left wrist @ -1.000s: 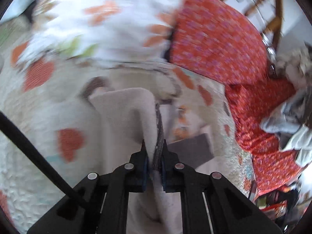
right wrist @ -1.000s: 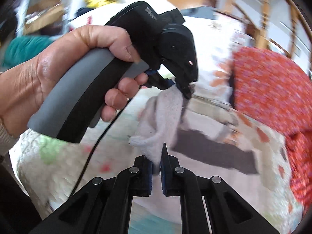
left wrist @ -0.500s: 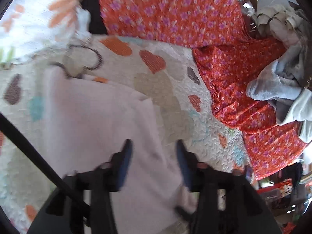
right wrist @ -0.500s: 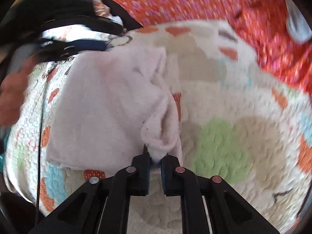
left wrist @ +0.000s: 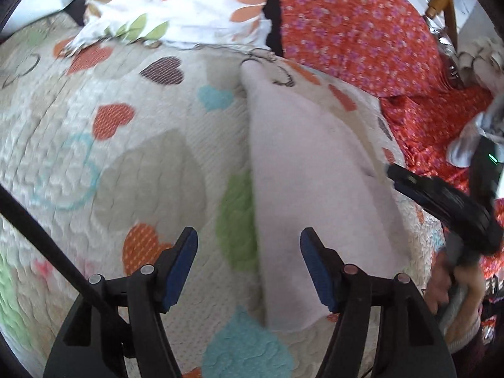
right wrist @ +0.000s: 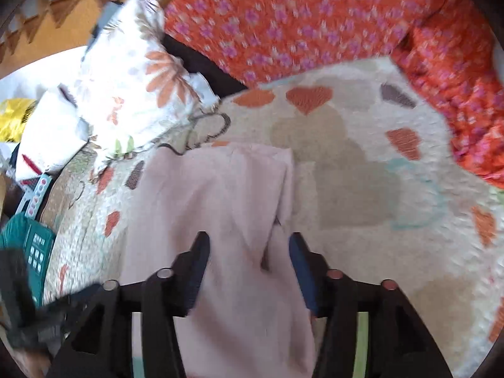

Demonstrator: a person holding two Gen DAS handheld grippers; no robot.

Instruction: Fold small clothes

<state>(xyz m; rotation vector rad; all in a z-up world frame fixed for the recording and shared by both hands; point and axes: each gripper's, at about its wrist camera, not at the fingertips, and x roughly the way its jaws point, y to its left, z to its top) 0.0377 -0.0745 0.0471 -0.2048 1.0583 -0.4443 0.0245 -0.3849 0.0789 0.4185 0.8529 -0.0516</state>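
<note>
The pale pink garment (left wrist: pixel 315 195) lies flat on the heart-patterned quilt (left wrist: pixel 126 163), with the left hand-held gripper (left wrist: pixel 249 245) and right hand-held gripper (right wrist: pixel 249 245) both spread wide above it, gripping nothing.

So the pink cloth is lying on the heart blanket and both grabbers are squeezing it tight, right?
Not quite. The pink cloth does lie on the heart blanket, but neither grabber squeezes it: the left gripper and right gripper are both open, as each wrist view shows.
</note>
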